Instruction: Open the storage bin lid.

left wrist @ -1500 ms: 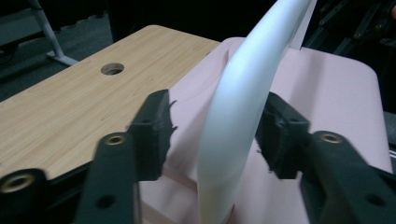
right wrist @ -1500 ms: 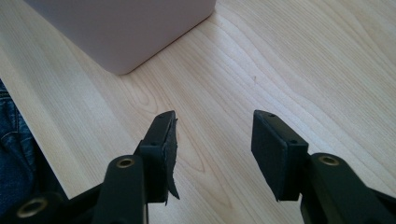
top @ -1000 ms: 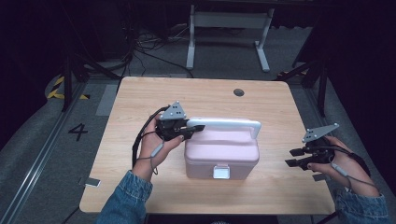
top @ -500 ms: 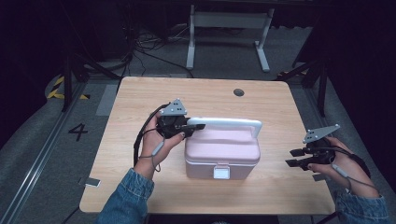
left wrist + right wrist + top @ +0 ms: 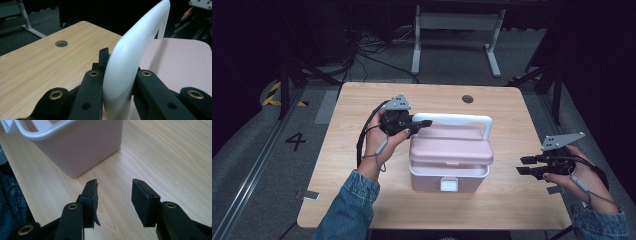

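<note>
We clamp the handle [image 5: 462,119] in our left fingers [image 5: 424,123] atop the box [image 5: 449,160] at bench centre; our right fingers [image 5: 524,165] (parted, just narrowing, empty) wait at three o'clock.

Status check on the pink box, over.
Left hand-held gripper shut on white handle. Right hand-held gripper open, jaws just closing, nothing between. Pink box on table; lid slightly raised. Nothing blocking.
</note>
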The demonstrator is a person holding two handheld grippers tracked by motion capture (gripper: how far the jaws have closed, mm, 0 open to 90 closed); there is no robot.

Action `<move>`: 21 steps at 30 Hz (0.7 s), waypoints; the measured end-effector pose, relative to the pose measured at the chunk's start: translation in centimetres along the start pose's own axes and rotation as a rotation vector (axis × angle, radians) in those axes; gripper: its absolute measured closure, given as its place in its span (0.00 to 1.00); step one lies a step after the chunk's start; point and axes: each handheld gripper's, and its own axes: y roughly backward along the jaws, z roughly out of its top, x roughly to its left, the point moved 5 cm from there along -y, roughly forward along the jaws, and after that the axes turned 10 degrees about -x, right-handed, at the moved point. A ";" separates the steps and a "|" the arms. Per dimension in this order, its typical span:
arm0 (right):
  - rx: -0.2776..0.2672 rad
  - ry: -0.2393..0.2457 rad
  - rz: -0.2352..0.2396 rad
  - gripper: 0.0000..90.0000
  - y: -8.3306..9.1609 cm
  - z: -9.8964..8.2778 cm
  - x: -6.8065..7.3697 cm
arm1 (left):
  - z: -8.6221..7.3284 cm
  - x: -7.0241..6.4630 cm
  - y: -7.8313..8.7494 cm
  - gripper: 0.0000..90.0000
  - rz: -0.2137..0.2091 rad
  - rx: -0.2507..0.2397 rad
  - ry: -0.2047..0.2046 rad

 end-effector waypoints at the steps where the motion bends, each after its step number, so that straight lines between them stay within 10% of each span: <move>1: -0.006 -0.004 0.007 0.64 -0.1 0.1 0.1 | 0.0 0.0 0.0 0.91 0.000 0.000 0.000; 21: -0.204 -0.034 0.089 0.95 -1.8 3.8 2.4 | 1.8 1.9 -0.9 0.88 0.020 0.025 0.034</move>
